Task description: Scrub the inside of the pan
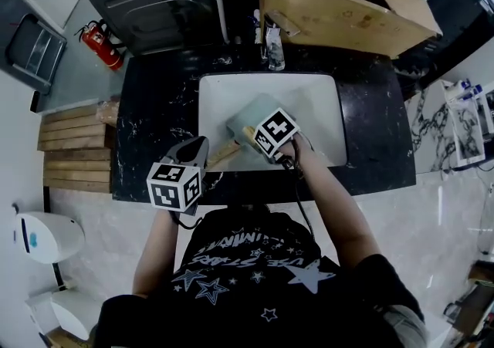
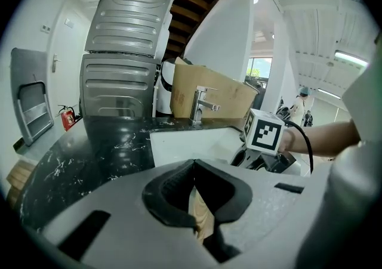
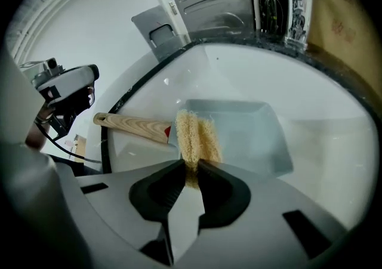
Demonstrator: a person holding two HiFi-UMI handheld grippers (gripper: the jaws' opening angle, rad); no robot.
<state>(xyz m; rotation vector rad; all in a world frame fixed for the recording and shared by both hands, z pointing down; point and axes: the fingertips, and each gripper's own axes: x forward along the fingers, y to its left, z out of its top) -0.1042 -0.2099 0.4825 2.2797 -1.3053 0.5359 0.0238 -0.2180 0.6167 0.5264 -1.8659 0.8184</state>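
The pan (image 3: 242,133) is held by its handle (image 3: 131,124) in the left tool (image 2: 195,201), with a scrubber (image 3: 194,135) gripped in the right tool (image 3: 192,173) at its rim.

The black shirt (image 1: 255,261) carries white lettering among printed stars; one word may be "STARS", the rest is too warped to read. Faint red print on the cardboard box (image 3: 351,23) is illegible.
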